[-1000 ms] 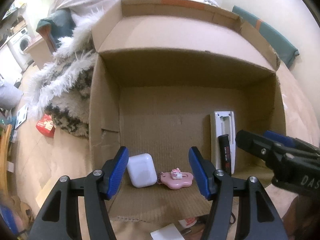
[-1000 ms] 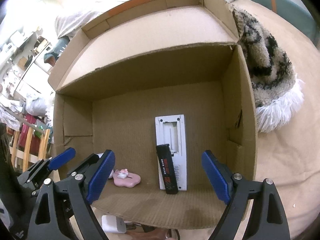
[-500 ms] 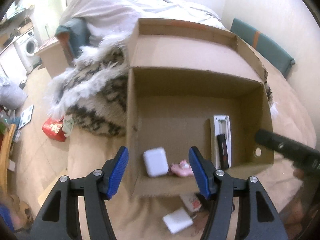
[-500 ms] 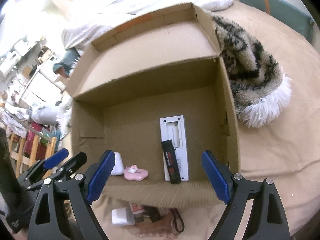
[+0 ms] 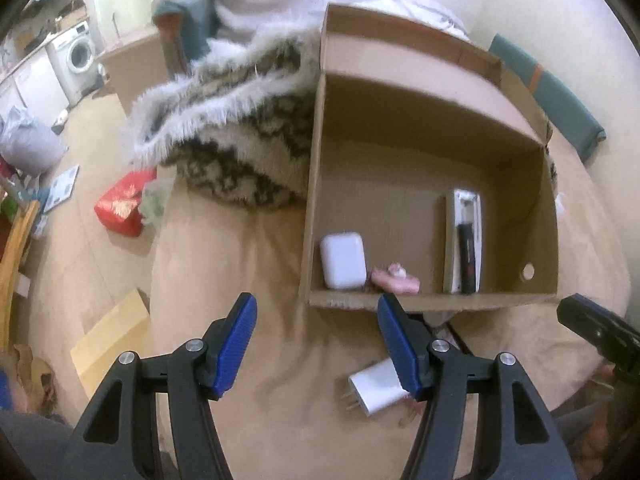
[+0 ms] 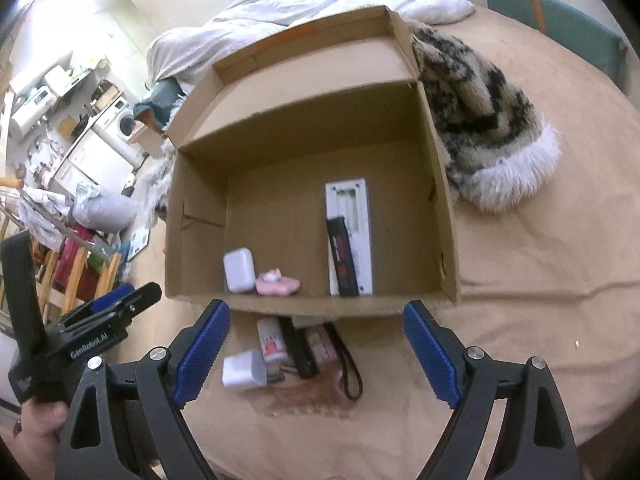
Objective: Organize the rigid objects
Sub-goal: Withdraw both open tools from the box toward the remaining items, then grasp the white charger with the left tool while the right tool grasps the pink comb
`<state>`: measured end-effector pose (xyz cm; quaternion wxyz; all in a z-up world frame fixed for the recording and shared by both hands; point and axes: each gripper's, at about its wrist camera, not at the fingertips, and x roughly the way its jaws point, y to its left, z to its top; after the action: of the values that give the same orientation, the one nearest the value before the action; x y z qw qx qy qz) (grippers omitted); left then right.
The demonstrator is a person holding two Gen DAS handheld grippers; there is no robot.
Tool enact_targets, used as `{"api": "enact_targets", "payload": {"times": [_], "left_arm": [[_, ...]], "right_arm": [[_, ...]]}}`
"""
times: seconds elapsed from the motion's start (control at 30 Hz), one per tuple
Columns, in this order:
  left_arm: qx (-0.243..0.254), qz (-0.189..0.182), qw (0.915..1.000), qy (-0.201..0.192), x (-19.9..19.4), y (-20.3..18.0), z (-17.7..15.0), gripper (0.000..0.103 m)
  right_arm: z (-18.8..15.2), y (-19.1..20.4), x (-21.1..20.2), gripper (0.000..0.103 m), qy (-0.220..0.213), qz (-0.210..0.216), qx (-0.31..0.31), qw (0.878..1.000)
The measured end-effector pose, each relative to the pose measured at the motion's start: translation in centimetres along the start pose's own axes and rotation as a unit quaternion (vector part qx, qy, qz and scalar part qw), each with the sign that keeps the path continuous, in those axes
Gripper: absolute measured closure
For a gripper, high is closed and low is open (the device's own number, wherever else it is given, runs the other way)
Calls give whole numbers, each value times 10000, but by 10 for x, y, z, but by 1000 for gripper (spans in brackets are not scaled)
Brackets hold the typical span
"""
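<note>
An open cardboard box (image 5: 312,216) (image 6: 444,208) stands on the tan bed. Inside lie a white earbud case (image 5: 344,260) (image 6: 239,270), a pink charm (image 5: 396,280) (image 6: 277,284), a white remote (image 5: 460,236) (image 6: 352,220) and a black bar (image 5: 469,256) (image 6: 342,258) on it. In front of the box lie a white charger plug (image 5: 376,392) (image 6: 244,370), a small white-and-red bottle (image 6: 271,340), a black stick (image 6: 298,350) and a black strap (image 6: 350,364). My left gripper (image 5: 316,344) is open and empty above the bed. My right gripper (image 6: 316,352) is open and empty above the loose items.
A furry patterned blanket (image 5: 232,136) (image 6: 480,120) lies beside the box. A white duvet (image 6: 320,4) is behind it. A red packet (image 5: 122,204) and a flat cardboard piece (image 5: 112,344) lie on the floor at the left.
Both grippers have pulled back and up out of the box. The whole box and the loose items in front of it have come into view.
</note>
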<state>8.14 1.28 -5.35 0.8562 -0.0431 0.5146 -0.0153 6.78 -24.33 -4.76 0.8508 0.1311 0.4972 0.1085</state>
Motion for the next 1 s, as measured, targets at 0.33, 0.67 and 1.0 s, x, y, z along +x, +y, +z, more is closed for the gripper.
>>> {"api": "enact_targets", "payload": {"times": [0.33, 0.67, 1.0], "left_arm": [[-28, -458, 9885, 1442, 57, -17, -32, 44], [-216, -601, 9776, 2007, 100, -40, -45, 44], [16, -384, 9804, 1933, 100, -38, -47, 64]], "right_arm": [[-12, -12, 16, 9, 420, 10, 208, 9989], [-14, -11, 40, 9, 818, -78, 265, 9963], [-41, -25, 83, 9, 2080, 1039, 1201, 9652]]}}
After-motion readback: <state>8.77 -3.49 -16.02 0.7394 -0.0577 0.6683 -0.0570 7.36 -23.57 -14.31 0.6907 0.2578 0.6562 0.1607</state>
